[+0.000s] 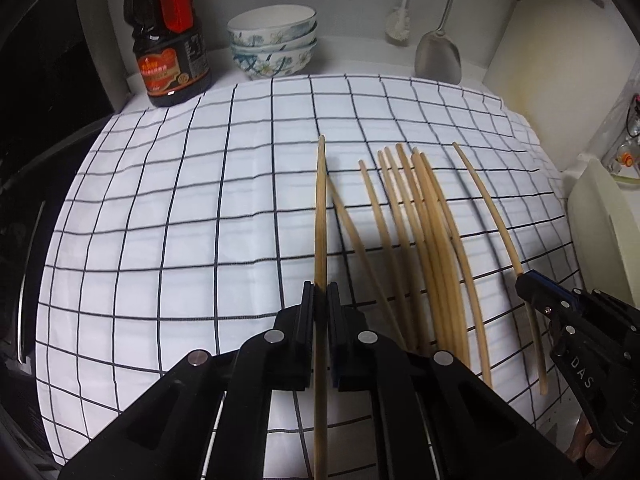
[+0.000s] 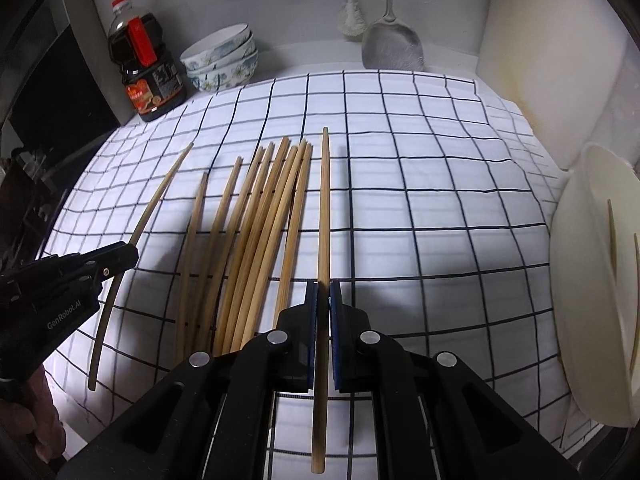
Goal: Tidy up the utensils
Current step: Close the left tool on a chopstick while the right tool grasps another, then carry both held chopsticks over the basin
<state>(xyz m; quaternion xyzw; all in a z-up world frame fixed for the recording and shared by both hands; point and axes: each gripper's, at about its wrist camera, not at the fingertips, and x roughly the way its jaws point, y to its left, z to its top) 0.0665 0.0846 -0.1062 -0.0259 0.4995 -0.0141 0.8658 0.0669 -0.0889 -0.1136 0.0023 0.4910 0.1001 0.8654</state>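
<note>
Each light, stiff, slippery bamboo chopstick I hold is pinched near its thick end, one in my left gripper [image 1: 320, 300] left of the loose chopstick pile [image 2: 256, 240], one in my right gripper [image 2: 323, 300] right of it, both clamped tight.

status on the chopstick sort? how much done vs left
Done: two thin sticks already stand in the cream plastic holder at right. In hand: the left gripper and right gripper each clamp one bamboo chopstick. Left: a loose bundle of bamboo chopsticks still lies on the white grid-pattern cloth.
</note>
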